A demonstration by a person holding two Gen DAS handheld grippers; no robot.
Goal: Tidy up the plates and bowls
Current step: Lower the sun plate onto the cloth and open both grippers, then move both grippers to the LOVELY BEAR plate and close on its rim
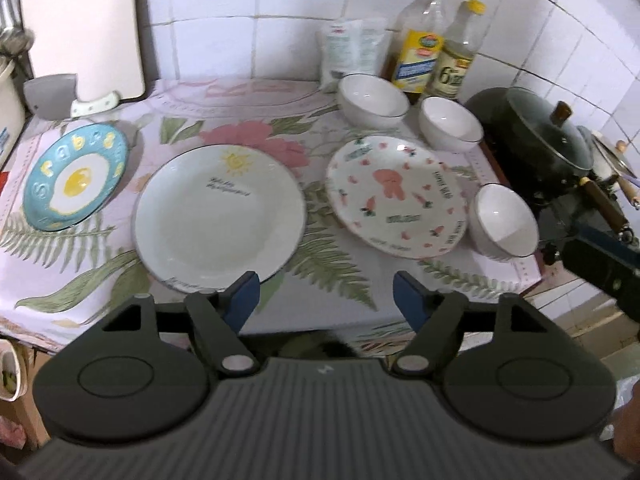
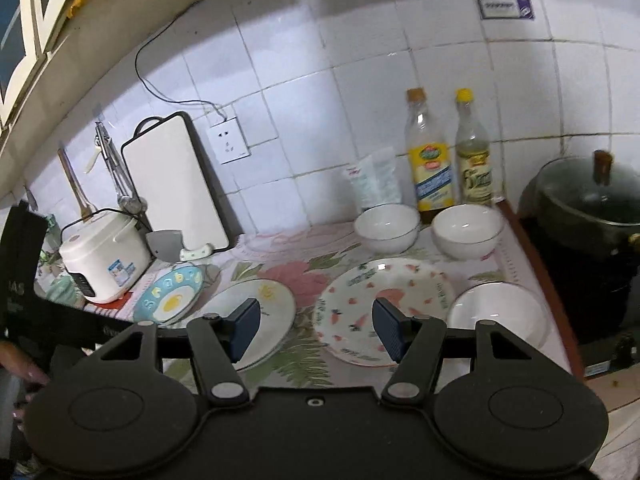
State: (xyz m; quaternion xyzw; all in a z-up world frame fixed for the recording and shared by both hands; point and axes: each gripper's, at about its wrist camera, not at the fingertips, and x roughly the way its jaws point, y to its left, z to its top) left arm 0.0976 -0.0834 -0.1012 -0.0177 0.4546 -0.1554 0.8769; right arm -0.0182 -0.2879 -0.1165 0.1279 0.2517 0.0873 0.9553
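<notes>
Three plates lie in a row on the floral cloth: a blue egg plate (image 1: 76,178) (image 2: 172,298) at left, a white sun plate (image 1: 220,216) (image 2: 272,308) in the middle, a white carrot-pattern plate (image 1: 396,196) (image 2: 360,300) at right. Three white bowls stand apart: two at the back (image 1: 372,98) (image 1: 450,122) (image 2: 386,226) (image 2: 468,230), one at the front right (image 1: 502,220) (image 2: 498,314). My left gripper (image 1: 326,298) is open and empty above the counter's front edge, near the sun plate. My right gripper (image 2: 316,328) is open and empty, above the plates.
A black lidded pot (image 1: 544,136) (image 2: 592,208) stands on a stove at right. Two bottles (image 2: 430,164) (image 2: 474,168) and a packet (image 2: 376,184) stand by the tiled wall. A rice cooker (image 2: 104,252) and cutting board (image 2: 176,180) are at left.
</notes>
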